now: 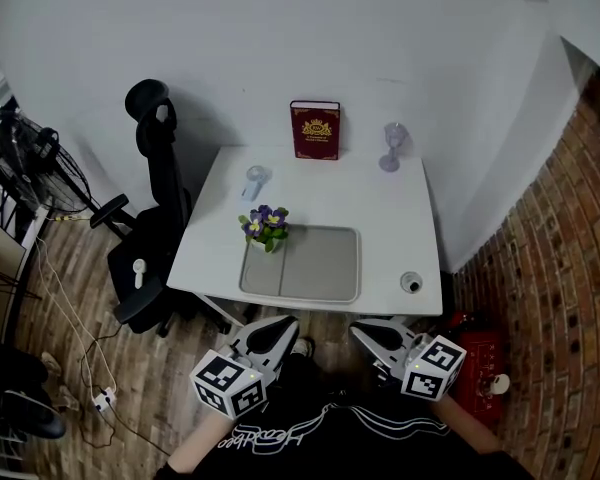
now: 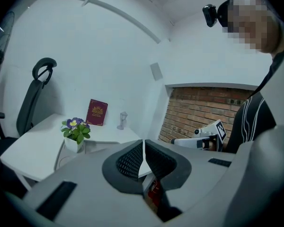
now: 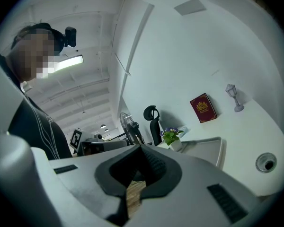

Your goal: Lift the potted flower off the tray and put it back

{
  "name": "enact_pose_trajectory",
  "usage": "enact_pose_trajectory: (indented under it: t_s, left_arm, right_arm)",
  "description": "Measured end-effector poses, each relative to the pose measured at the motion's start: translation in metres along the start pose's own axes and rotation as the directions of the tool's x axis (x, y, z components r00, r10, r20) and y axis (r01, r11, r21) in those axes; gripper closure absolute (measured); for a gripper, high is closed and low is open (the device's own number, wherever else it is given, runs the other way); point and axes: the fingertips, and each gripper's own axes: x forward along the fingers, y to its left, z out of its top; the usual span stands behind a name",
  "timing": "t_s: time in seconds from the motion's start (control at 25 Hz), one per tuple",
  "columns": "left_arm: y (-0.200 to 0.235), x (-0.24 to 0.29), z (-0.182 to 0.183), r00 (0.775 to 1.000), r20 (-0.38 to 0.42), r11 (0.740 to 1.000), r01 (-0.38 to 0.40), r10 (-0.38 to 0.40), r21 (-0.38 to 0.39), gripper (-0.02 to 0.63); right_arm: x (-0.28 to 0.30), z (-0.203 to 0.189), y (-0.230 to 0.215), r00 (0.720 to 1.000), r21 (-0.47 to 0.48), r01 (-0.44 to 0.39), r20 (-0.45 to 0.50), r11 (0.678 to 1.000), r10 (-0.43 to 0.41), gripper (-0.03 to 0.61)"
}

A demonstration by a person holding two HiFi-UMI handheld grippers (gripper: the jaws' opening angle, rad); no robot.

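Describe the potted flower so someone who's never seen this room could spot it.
Find the white table against the wall, then the grey tray near its front edge. The potted flower sits at the tray's far left corner. It is the only plant: purple blooms and green leaves in a white pot, unlike the red book and clear glass at the back.

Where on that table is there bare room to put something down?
Most of the tray, right of the potted flower, lies bare; so does the table between the glass ornament and the round hole. It is crowded near the book.
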Motion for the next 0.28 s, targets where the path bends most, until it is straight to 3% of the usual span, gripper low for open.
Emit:
enact_pose_trajectory:
  t_s: [0.28]
  left_arm:
    - [0.0016, 0.0007, -0.0032, 1.000, -0.012, 1.000, -0.005, 0.005, 0.001, 0.572]
  right_arm:
    - [0.0012, -0.0040, -0.0018, 1.000, 0.008, 0.000, -0.009, 1.000, 0.000, 0.578]
